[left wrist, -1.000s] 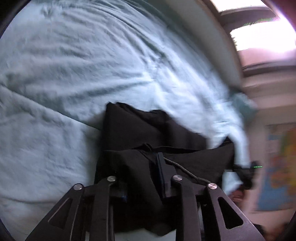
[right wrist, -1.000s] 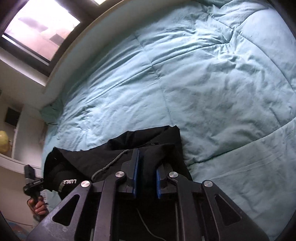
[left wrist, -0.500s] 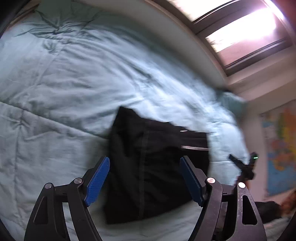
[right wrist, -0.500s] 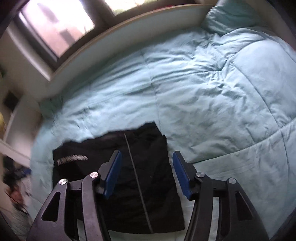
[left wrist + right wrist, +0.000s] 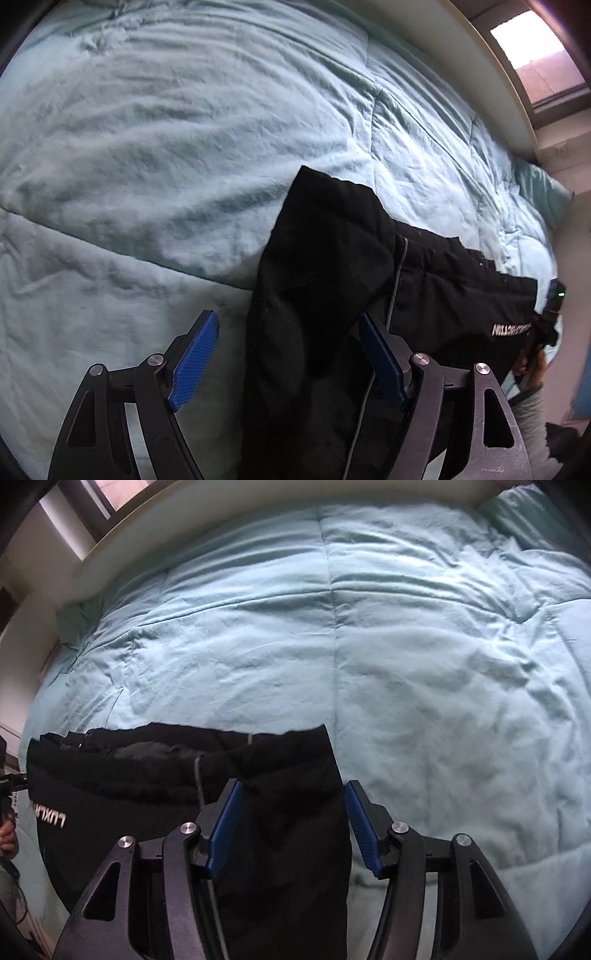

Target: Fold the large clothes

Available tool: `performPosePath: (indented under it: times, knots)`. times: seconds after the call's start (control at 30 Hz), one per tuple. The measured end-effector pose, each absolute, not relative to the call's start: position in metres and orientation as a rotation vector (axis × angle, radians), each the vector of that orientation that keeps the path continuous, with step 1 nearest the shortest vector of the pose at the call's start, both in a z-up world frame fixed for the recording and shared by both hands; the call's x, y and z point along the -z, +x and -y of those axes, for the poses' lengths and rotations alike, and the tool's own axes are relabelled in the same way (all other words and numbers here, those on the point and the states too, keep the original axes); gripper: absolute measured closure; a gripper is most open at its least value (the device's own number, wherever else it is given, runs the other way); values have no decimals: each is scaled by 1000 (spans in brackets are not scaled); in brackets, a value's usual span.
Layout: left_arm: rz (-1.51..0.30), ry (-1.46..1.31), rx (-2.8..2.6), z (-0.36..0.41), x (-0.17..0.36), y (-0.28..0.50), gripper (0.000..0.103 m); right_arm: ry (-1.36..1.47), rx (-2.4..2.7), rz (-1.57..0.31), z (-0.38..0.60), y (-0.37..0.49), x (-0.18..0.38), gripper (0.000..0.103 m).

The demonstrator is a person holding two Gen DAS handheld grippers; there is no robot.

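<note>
A black garment (image 5: pixel 332 277) with a white lettered logo (image 5: pixel 511 328) and a grey drawstring (image 5: pixel 397 280) lies folded flat on the light blue duvet (image 5: pixel 184 147). My left gripper (image 5: pixel 287 317) hangs open just above the garment's left edge, blue pads clear of the cloth. In the right wrist view the same garment (image 5: pixel 147 775) spreads to the left, its logo (image 5: pixel 50 814) near the bed's edge. My right gripper (image 5: pixel 294 784) is open over the garment's right edge and nothing is pinched between its pads.
The duvet (image 5: pixel 406 646) covers the whole bed, wrinkled and quilted. A pillow (image 5: pixel 535 517) lies at the far corner. A pale ledge (image 5: pixel 184 528) and a window (image 5: pixel 535 55) run behind the bed. A person's hand (image 5: pixel 532 362) shows beyond the garment's logo end.
Both grippers were shut on bunched black cloth, then opened and let it go. The garment now lies flat and both grippers have come down closer to it.
</note>
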State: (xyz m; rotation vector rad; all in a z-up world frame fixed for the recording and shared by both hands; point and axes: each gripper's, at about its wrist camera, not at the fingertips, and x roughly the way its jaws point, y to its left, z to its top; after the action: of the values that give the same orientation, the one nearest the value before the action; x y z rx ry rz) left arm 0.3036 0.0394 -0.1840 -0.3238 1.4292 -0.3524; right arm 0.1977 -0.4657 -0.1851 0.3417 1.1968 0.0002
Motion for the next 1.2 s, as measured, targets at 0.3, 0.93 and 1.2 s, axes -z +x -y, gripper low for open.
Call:
performPosePath:
  times: [0.3,0.93,1.2]
  knots:
    - [-1314,-270,323,-13,170,301,87,89,171,-1082,443,182,158,93]
    - [-1221,-152,131,-31,123,288,51,370,240,-1071,464,149,136,63]
    - [-1249,-67,221,26,139,218,51,292,164,-1170,356,87,150,61]
